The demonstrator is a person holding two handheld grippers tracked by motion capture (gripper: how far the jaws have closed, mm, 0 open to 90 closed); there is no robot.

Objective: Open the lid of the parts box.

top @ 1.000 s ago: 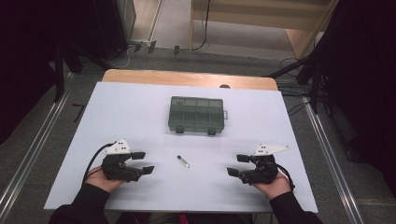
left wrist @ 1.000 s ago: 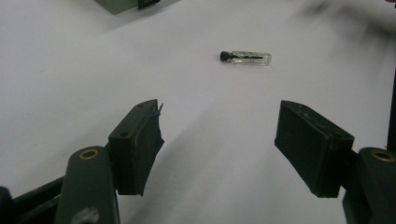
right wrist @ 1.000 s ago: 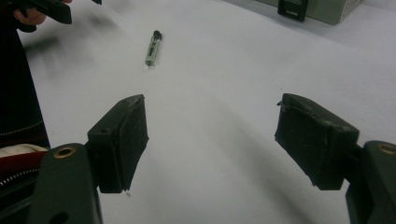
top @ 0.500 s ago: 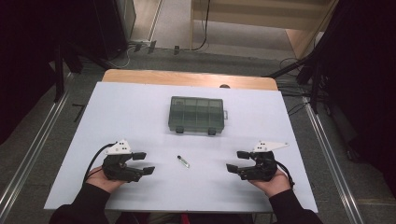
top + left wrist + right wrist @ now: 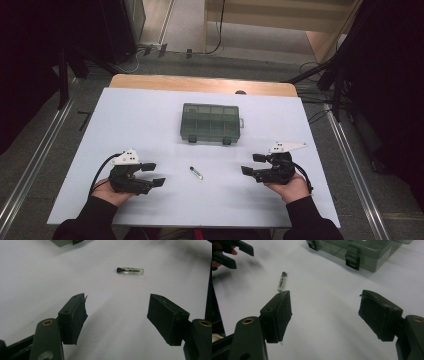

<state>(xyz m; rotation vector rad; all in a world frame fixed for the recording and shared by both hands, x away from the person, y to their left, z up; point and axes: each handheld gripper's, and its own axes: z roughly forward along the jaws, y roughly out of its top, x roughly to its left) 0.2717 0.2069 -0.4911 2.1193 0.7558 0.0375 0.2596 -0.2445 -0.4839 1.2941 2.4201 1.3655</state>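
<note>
Left gripper (image 5: 152, 174), held low at the near left of the table (image 5: 150, 110), jaws spread wide and empty, pointing inward toward the middle. Seen along its own jaws in the left gripper view (image 5: 117, 317): two black pads well apart, bare white surface between them, nothing clamped. Small clear vial (image 5: 130, 270) with a dark cap ahead of the jaws, lying flat on its side, well clear of both pads.

Right gripper (image 5: 251, 165), held low at the near right, jaws likewise parted wide and holding nothing, pointing inward toward the left one. In the right gripper view (image 5: 324, 315), the same wide gap over bare white table.

Vial (image 5: 196, 172) lying on the table between the two grippers, roughly midway in the high view, touching neither, slanted with its dark cap toward the far left. In the right gripper view (image 5: 281, 282), beyond the left-hand pad, cap end pointing away.

Farther out, grey-green translucent compartment box (image 5: 211, 122), lid down, two latches on its near edge, sitting flat near the table's centre, well apart from the vial and from both grippers. Same box (image 5: 359, 250) at the top of the right gripper view, black latches facing the camera. Wooden edge (image 5: 200, 84) of the table showing past the white surface at the far side.
</note>
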